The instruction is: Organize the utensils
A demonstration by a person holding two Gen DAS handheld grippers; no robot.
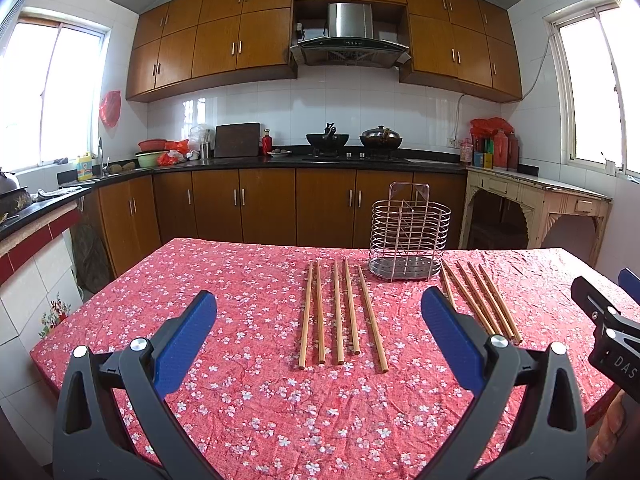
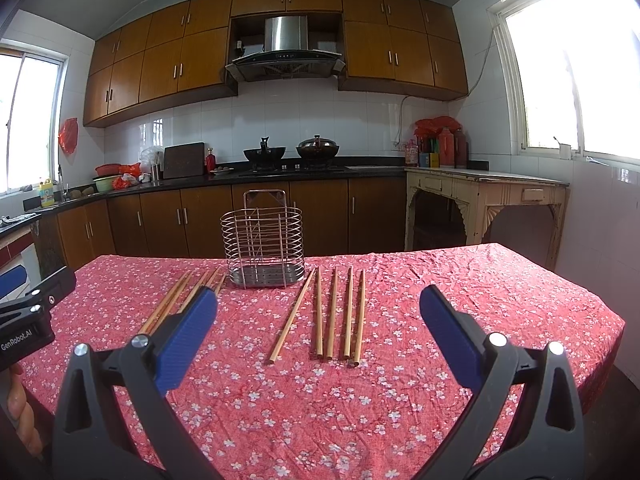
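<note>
So the chopsticks lay in two sets on the red floral tablecloth (image 1: pixel 248 400), one to each side of the wire utensil holder (image 1: pixel 409 236), and I read that as a deliberate split: one group per gripper. The left group of chopsticks (image 1: pixel 340 316) counted five in the left wrist view, four nearly parallel and the fifth slanting off toward the holder. The right group of chopsticks (image 2: pixel 340 312) mirrored it in the right wrist view, four straight and one angled in toward the holder's base. All were plain light wooden sticks, long and thin, flat on the cloth, none crossing that I could see.

The holder stood upright near the far edge of the table, between the two groups and just beyond their far tips. It was copper-toned wire rings over a perforated metal tray, with a hanging bracket at the back and dividers inside, and it looked empty. I judged the job not yet begun.

My left gripper (image 1: pixel 318 340) hovered above the cloth with its blue pads spread wide, nothing between them, lined up roughly on its group. My right gripper (image 2: pixel 318 340) hung the same way, wide apart and empty, facing its own sticks. Each gripper's black body showed at the edge of the other's view.

Behind the table ran the dark countertop (image 1: pixel 280 160) with two woks.
</note>
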